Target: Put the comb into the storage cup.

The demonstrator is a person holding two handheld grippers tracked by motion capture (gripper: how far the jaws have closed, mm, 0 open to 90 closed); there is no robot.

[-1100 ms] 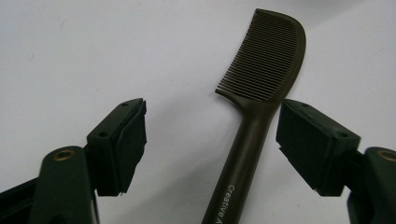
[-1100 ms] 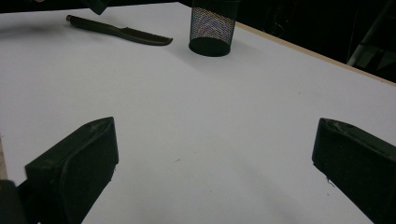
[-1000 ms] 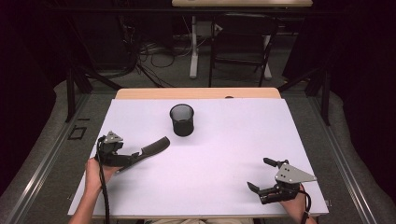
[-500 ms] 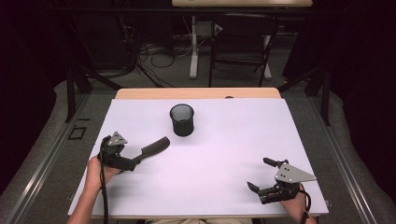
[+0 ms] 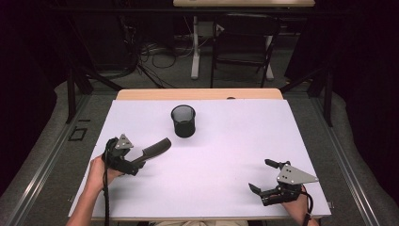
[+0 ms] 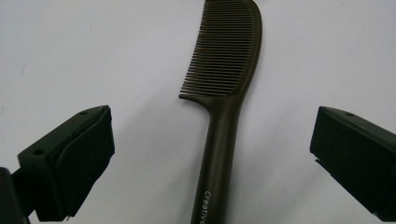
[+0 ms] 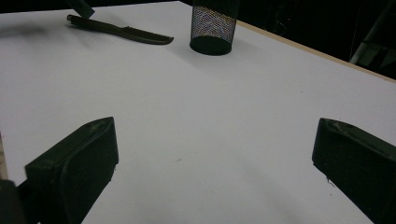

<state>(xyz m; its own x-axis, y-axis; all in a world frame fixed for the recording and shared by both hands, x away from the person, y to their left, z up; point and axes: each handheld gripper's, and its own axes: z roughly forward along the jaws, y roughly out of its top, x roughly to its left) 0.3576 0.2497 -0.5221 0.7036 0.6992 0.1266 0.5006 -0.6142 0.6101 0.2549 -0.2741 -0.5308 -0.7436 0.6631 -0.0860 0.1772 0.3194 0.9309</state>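
Your left gripper [image 5: 139, 165] is spread wide, its jaws on either side of the comb [image 6: 223, 107] handle without touching it. The comb lies flat on the white table [image 5: 235, 141], teeth end pointing toward the black mesh cup [image 5: 183, 120], which stands upright a little beyond. Your right gripper [image 5: 261, 178] rests well apart near the table's front right corner, jaws also wide apart and holding nothing.

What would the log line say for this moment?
left gripper: open, jaws astride comb handle | comb: flat on table | right gripper: open, idle | mesh cup: upright, apart
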